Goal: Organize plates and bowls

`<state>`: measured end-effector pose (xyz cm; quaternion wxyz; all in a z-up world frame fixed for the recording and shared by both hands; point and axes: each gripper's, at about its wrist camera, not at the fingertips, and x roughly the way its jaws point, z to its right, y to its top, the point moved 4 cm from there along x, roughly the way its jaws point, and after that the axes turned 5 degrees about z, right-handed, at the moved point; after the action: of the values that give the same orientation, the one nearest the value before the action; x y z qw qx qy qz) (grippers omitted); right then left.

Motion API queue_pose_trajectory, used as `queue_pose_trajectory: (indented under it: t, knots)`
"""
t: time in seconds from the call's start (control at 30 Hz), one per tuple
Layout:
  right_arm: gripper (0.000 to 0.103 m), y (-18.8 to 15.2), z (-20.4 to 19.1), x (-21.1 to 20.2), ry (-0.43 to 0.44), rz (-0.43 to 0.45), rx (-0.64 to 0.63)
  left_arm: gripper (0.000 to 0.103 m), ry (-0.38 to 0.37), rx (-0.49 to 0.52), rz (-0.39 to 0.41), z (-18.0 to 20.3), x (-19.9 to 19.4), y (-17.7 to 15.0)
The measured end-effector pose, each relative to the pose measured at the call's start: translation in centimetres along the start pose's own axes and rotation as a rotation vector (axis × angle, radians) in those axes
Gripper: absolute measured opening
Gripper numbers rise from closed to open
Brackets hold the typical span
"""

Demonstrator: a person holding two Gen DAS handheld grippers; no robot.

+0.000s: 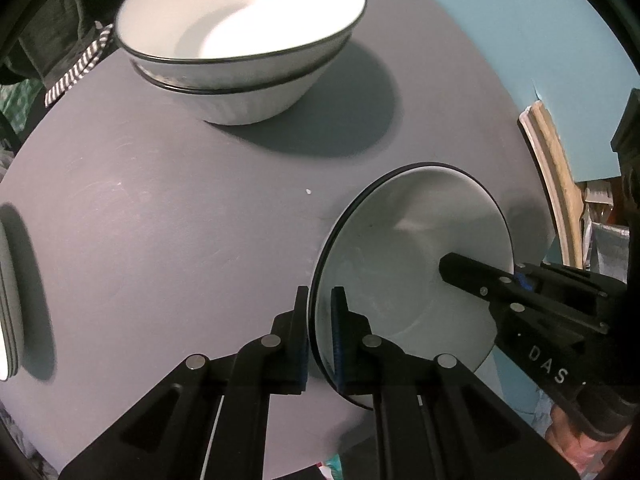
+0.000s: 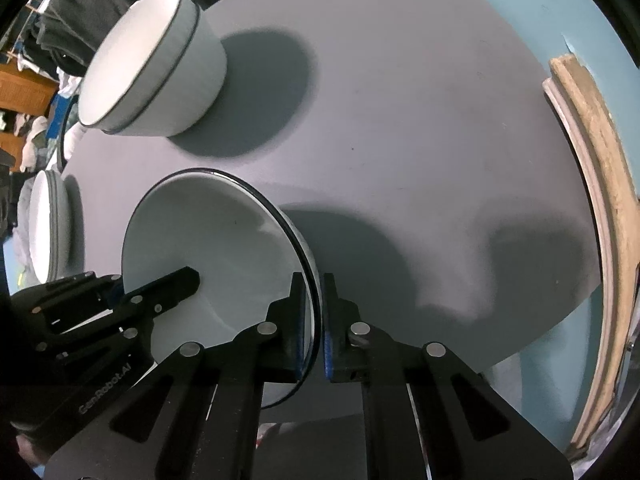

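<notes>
A white bowl with a dark rim (image 1: 404,248) is held between both grippers above the round grey table (image 1: 180,220). My left gripper (image 1: 320,300) is shut on its left rim. My right gripper (image 2: 318,292) is shut on the opposite rim of the bowl (image 2: 224,240). Each gripper shows in the other's view, the right one (image 1: 480,276) and the left one (image 2: 160,292), with a finger inside the bowl. Two stacked white bowls (image 1: 240,44) stand at the table's far side and also show in the right wrist view (image 2: 148,64). A stack of plates (image 1: 8,304) lies at the left edge.
The plate stack shows again in the right wrist view (image 2: 50,228). A wooden frame (image 2: 592,184) leans by the teal wall (image 1: 520,20) on the right. Clothes and clutter (image 2: 60,32) lie beyond the table's far left.
</notes>
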<state>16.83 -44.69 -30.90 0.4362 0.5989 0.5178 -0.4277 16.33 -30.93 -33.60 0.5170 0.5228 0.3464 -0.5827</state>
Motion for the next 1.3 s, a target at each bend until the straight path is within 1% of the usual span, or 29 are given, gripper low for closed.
queue_pose_trajectory:
  t: [0.1, 0.13, 0.23, 0.37, 0.47, 0.53, 0.63, 0.83, 0.97, 1.13, 1.3]
  knots:
    - [0.006, 0.4, -0.2, -1.0, -0.002, 0.004, -0.015, 0.009, 0.002, -0.015, 0.004, 0.3, -0.4, 0.5]
    - [0.006, 0.6, 0.6, -1.8, -0.003, 0.004, -0.020, 0.009, 0.002, -0.021, 0.006, 0.3, -0.8, 0.5]
    - [0.006, 1.1, 0.3, -2.9, -0.006, 0.007, -0.031, 0.009, -0.001, -0.033, 0.013, 0.4, -1.7, 0.7]
    - [0.006, 1.8, -0.7, -4.7, -0.019, 0.022, -0.066, 0.009, -0.007, -0.042, 0.030, -0.8, -3.5, 1.5]
    - [0.006, 2.1, -1.2, -6.0, -0.031, 0.036, -0.094, 0.009, -0.006, -0.047, 0.046, -0.9, -5.1, 2.1]
    - [0.006, 2.2, -1.4, -6.8, -0.029, 0.044, -0.101, 0.009, -0.009, -0.050, 0.058, -0.9, -6.0, 2.8]
    - [0.006, 2.7, -2.1, -7.6, -0.024, 0.051, -0.104, 0.009, -0.018, -0.072, 0.077, -2.0, -7.3, 3.4]
    - [0.006, 4.5, -2.7, -9.2, -0.017, 0.085, -0.137, 0.009, 0.007, -0.076, 0.128, -3.4, -9.2, 5.7]
    - [0.006, 6.4, -4.2, -9.0, -0.008, 0.097, -0.154, 0.009, 0.024, -0.090, 0.155, -4.5, -9.7, 7.3]
    - [0.006, 8.7, -5.7, -8.0, -0.007, 0.102, -0.177, 0.009, 0.066, -0.097, 0.171, -5.9, -9.4, 9.3]
    - [0.006, 10.6, -6.9, -6.9, -0.015, 0.091, -0.184, 0.009, 0.070, -0.114, 0.157, -7.1, -8.2, 10.6]
